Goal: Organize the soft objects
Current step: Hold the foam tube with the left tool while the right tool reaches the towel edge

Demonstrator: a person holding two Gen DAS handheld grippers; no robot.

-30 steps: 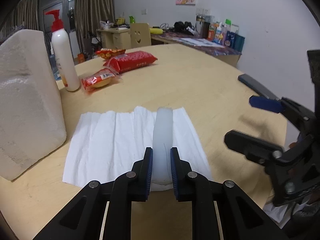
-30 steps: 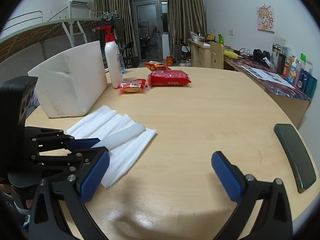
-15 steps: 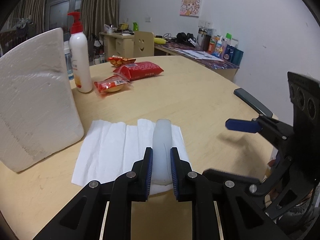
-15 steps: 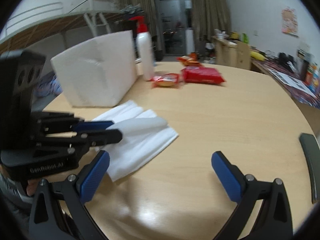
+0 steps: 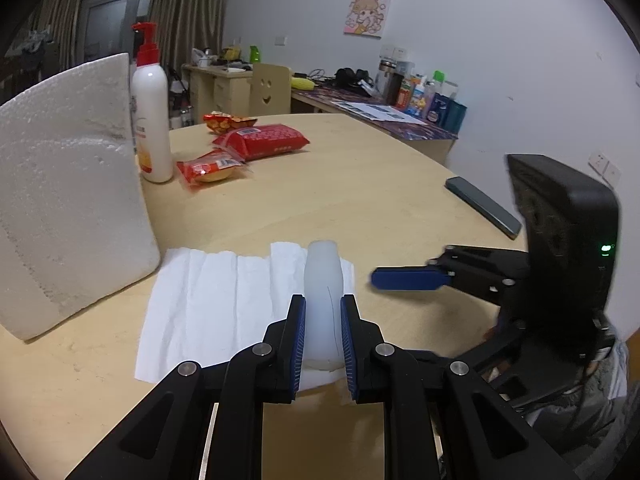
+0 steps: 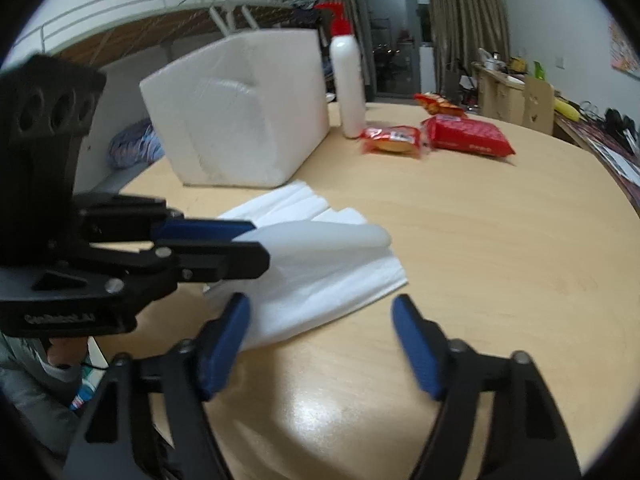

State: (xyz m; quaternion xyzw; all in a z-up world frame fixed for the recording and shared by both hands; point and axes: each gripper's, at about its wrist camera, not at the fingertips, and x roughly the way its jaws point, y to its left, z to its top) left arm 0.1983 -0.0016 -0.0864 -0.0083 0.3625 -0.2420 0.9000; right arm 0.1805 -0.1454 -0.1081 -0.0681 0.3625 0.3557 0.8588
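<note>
My left gripper (image 5: 323, 334) is shut on a soft translucent white piece (image 5: 323, 300), held just above a flat white tissue sheet (image 5: 216, 304) on the wooden table. In the right wrist view the left gripper (image 6: 240, 240) holds that piece (image 6: 320, 240) over the tissue (image 6: 320, 296). My right gripper (image 6: 320, 344) is open and empty, close to the tissue's near right corner; its blue finger (image 5: 408, 279) shows right of the tissue in the left wrist view.
A white foam block (image 5: 68, 196) stands left of the tissue. A pump bottle (image 5: 152, 120) and red snack packs (image 5: 260, 144) lie behind. A dark phone (image 5: 482, 206) lies at the right table edge. The round table's rim (image 6: 624, 320) curves near.
My right gripper has swung left toward the tissue and its jaws have narrowed. The left gripper keeps its hold on the white piece and has pulled back slightly.
</note>
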